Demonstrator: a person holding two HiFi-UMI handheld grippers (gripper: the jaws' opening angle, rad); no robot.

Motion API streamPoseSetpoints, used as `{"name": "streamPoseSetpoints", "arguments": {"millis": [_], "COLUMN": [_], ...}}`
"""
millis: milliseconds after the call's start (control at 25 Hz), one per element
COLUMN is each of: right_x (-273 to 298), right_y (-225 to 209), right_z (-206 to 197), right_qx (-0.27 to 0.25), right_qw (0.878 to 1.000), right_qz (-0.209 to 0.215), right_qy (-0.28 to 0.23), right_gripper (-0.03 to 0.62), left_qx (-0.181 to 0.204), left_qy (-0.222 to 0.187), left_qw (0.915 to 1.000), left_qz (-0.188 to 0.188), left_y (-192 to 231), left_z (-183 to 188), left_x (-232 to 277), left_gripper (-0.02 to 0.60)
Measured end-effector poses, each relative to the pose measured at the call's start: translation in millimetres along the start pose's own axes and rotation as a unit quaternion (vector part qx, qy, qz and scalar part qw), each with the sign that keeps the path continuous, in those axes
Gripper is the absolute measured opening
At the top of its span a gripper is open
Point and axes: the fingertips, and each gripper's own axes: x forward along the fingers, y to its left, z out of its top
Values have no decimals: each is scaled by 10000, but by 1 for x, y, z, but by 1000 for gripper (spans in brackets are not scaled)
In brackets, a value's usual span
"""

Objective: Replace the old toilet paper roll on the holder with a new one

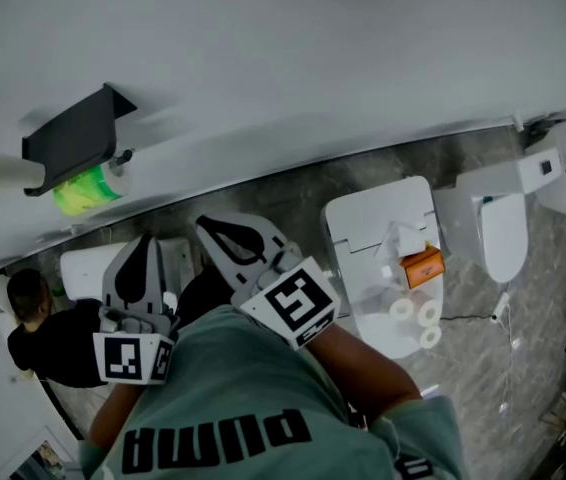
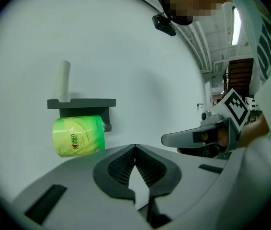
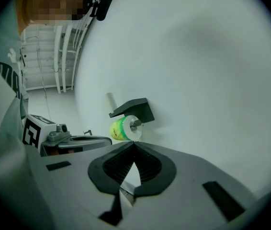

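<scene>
My right gripper [image 3: 134, 144] is pressing its ribbed black pads tip to tip with nothing between them, and my left gripper [image 2: 135, 147] is doing the same. I am holding both side by side before my chest, nearly level, aiming at the smooth white wall [image 2: 140, 56]. There, well apart from both, the cylindrical roll [image 2: 77, 136] in glossy green wrap is hanging under the holder's flat dark grey shelf [image 2: 82, 103]. A pale bare tube [image 2: 63, 80] is standing upright on it.

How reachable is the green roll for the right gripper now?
Probably yes: nothing stands between the right gripper and the green roll on the holder, and the roll's spindle end faces it. Its jaws are shut and empty, so they'd need opening first.
</scene>
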Motion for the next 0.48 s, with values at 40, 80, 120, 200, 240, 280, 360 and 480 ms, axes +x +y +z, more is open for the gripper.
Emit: {"name": "streamPoseSetpoints", "arguments": {"millis": [40, 80, 120, 200, 240, 280, 360, 480], "right_x": [-2, -3, -5, -8, -10, -12, -16, -25], "right_y": [0, 0, 1, 3, 3, 2, 1, 0], "right_z": [-2, -3, -5, -8, -9, -10, -12, -10], "right_qx": [-42, -88, -135, -216, -232, -230, -188, -156], "right_qw": [10000, 9999, 9999, 9997, 9997, 9997, 9998, 9994], "right_qz": [30, 58, 85, 111, 100, 68, -53, -299], "right_qy": [7, 19, 35, 59, 59, 53, 14, -84], "right_gripper": [6, 6, 6, 6, 6, 6, 6, 6], "left_qx": [15, 33, 55, 102, 119, 129, 141, 154], "left_qy": [31, 68, 108, 186, 214, 233, 237, 164], "left_qw": [10000, 9999, 9999, 9997, 9996, 9995, 9995, 9997], "left_qz": [43, 75, 98, 130, 144, 152, 125, -35], "left_y": [-3, -5, -7, -8, -8, -8, -8, -13], "left_z": [-1, -3, -5, -9, -10, -12, -13, -13], "left_x": [-3, -5, -8, -12, -14, -16, -19, -22], "left_gripper": [5, 5, 5, 5, 5, 5, 5, 5]}}
